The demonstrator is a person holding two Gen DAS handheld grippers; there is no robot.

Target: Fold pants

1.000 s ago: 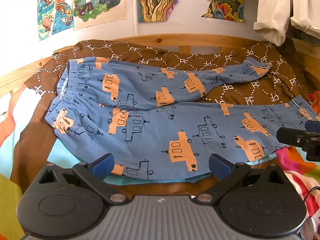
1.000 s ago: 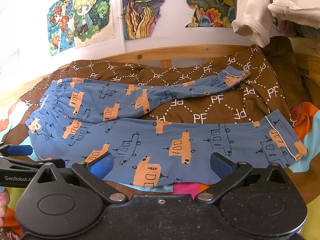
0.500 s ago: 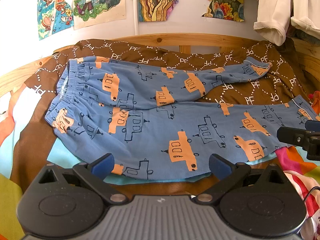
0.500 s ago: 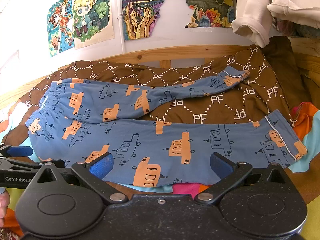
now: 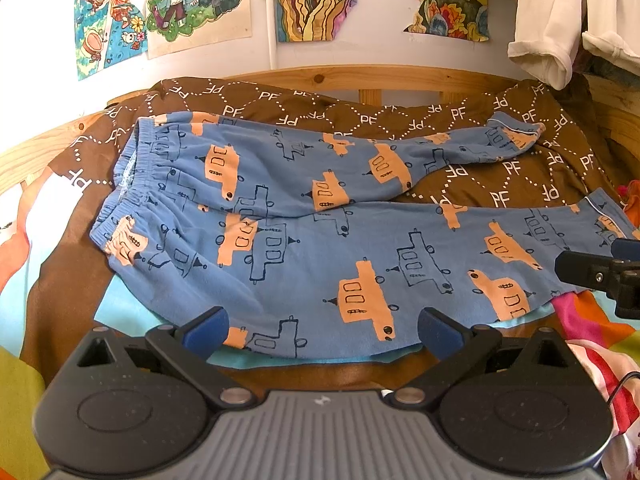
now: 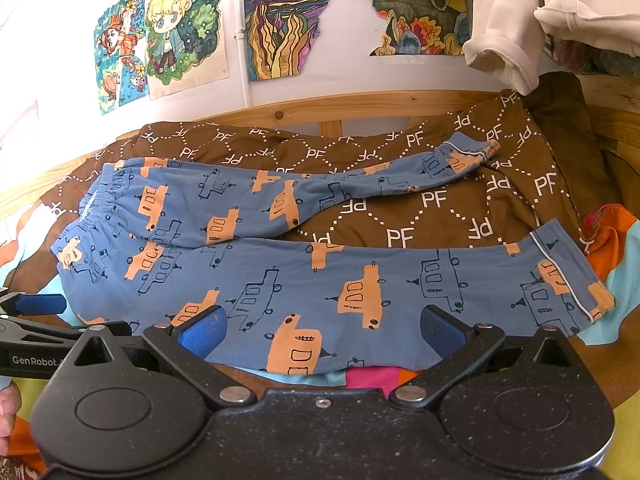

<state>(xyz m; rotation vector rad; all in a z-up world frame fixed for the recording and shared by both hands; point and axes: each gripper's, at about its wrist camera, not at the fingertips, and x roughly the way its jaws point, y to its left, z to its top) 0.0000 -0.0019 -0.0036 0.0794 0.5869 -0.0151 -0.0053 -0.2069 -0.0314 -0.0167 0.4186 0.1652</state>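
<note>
Blue pants printed with orange and outlined cars lie flat on a bed, waistband to the left, both legs stretched to the right and spread apart. My left gripper hovers open just in front of the near leg's lower edge, holding nothing. In the right wrist view my right gripper is also open and empty, in front of the same near leg further toward the cuff. The right gripper's fingertip shows at the right edge of the left wrist view, and the left gripper's fingertip at the left edge of the right wrist view.
A brown quilt with white "PF" letters lies under the pants, over a multicoloured sheet. A wooden bed rail runs behind. Drawings hang on the wall; white clothes hang at upper right. Part of a hand shows lower left.
</note>
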